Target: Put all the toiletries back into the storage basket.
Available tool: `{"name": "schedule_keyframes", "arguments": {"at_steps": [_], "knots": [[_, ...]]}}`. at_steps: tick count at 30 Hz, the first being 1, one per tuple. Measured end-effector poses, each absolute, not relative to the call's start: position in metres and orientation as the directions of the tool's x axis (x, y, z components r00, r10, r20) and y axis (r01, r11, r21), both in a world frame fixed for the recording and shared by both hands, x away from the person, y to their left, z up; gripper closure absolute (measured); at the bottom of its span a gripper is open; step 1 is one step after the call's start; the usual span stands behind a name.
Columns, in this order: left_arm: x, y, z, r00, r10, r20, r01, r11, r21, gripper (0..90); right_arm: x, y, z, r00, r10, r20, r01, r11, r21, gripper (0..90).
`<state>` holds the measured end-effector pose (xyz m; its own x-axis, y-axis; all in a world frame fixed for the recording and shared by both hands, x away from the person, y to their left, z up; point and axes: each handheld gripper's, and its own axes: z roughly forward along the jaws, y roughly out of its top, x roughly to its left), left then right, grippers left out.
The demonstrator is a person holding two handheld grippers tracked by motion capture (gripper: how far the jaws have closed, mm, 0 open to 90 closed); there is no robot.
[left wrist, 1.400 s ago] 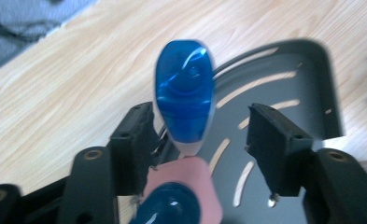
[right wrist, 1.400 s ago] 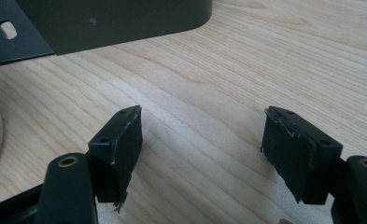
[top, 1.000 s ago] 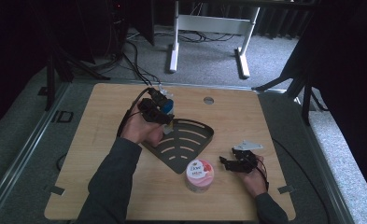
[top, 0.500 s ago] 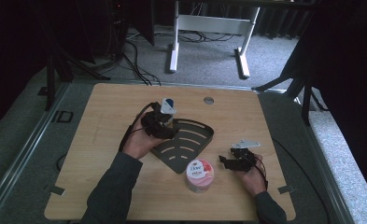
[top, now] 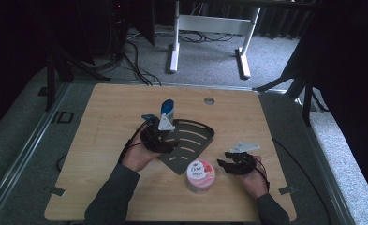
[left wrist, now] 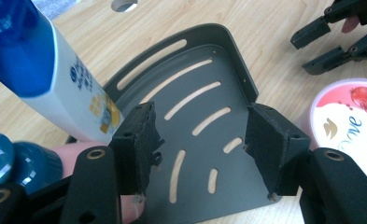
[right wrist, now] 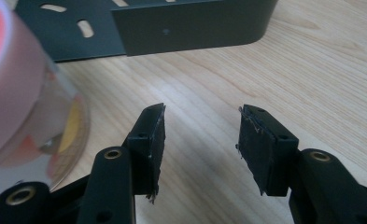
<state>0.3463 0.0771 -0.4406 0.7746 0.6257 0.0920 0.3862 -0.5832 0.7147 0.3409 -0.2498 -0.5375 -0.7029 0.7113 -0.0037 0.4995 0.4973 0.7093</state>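
On top of the wooden table (top: 102, 140), lying flat near its middle and spreading like a fan: dark grey slotted corner tray (left wrist: 228, 60), raised rim turning toward the far side. Sitting just off the tray's near tip, between the two hands: pink Dove tub (top: 200, 174), showing "Dove" on the lid beside a pomegranate picture, with smaller characters too fine to read. Standing at the tray's far-left edge, long axis running nearly upright and leaning a little: blue-capped white tube (top: 167, 108), carrying a small blue logo and a yellow patch, print too blurred to read. Hovering low over the tray with jaws gaping wide and gripping nothing: left tool (left wrist: 200, 144), tube lying just outside its left jaw, so probably needing a sideways shift before any regrasp. Resting well to the right, past the tub, jaws likewise parted and empty over bare wood: right tool (right wrist: 202, 140), being the farther one from the tube.
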Motion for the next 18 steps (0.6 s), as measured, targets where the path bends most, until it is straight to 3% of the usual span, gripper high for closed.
{"name": "schedule_keyframes", "arguments": {"at_steps": [18], "knots": [[0.332, 0.084, -0.481, 0.794, 0.607, 0.035, 0.403, -0.567, 0.718, 42.2, 0.325, -0.252, -0.531, -0.793, 0.609, -0.001, 0.421, 0.549, 0.722, 46.2]]}}
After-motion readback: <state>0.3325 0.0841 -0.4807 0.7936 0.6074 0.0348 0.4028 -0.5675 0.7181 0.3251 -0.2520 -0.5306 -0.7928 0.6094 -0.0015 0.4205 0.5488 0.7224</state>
